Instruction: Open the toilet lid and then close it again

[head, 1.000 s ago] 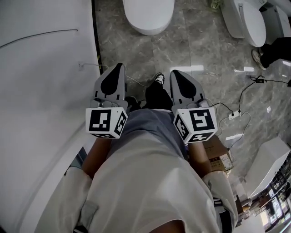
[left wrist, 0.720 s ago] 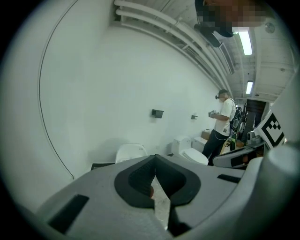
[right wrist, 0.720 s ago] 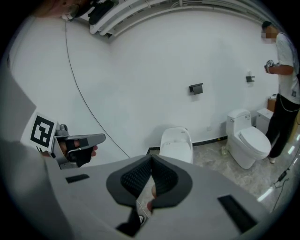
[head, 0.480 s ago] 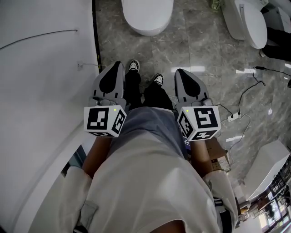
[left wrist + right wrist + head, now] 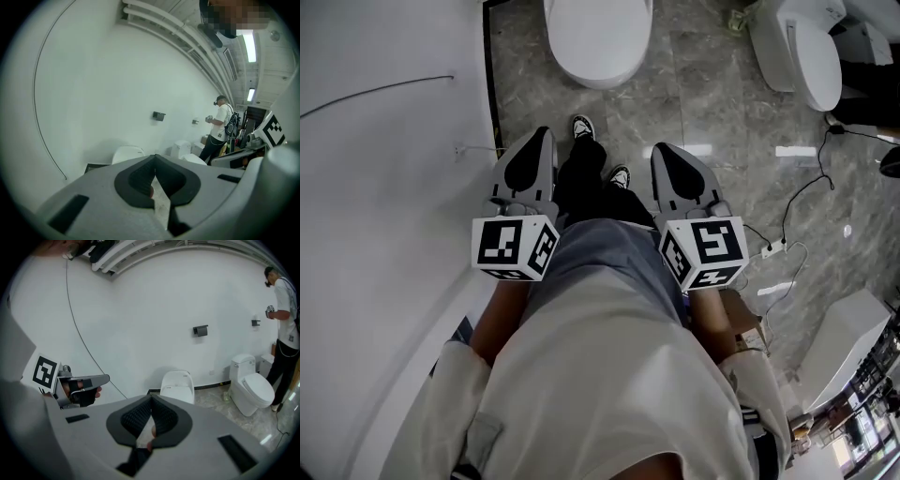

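Observation:
A white toilet (image 5: 598, 37) with its lid down stands on the grey marble floor straight ahead, at the top of the head view. It shows past the jaws in the left gripper view (image 5: 127, 153) and in the right gripper view (image 5: 178, 385). My left gripper (image 5: 542, 139) and right gripper (image 5: 660, 153) are held side by side at waist height, pointing toward the toilet and well short of it. Both have their jaws shut tip to tip with nothing between them. The person's legs and shoes show between the grippers.
A curved white wall (image 5: 384, 187) runs along the left. A second toilet (image 5: 811, 56) stands at the right, with another person (image 5: 286, 324) beyond it. Cables and a power strip (image 5: 773, 248) lie on the floor to the right, near a cardboard box (image 5: 745, 328).
The person has stepped forward, so the toilet sits lower and larger in the head view. Both grippers have moved forward with the body, still shut.

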